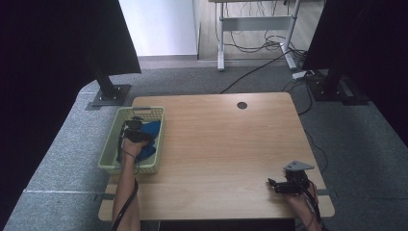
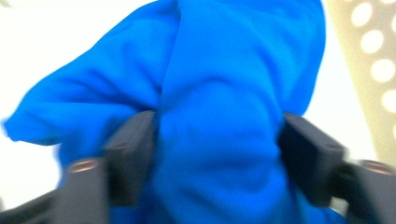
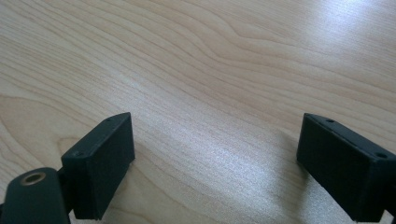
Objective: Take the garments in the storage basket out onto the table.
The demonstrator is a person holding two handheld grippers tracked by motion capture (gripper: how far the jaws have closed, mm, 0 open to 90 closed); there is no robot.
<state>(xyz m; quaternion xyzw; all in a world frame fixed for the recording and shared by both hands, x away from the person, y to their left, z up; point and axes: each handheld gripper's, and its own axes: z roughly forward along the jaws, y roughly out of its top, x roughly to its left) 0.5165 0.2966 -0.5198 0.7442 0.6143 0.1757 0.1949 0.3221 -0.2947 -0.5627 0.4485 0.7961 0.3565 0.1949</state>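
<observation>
The left gripper (image 2: 219, 154) is reaching down into the pale green basket (image 1: 109, 166) at the table's left edge, and its jaws are squeezing a fold of the blue cloth (image 2: 219, 93) lying inside. The right gripper (image 3: 215, 163) is resting wide open with nothing between its jaws (just bare wooden table (image 3: 210, 60) under it). The pinched fold looks soft and bunchy, so it could be slipping out when lifting, or the light basket could be coming up too.

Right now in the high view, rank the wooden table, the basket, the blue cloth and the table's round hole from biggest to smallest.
1. wooden table
2. basket
3. blue cloth, partly hidden by the left gripper, so only its visible part counts
4. round hole
</observation>
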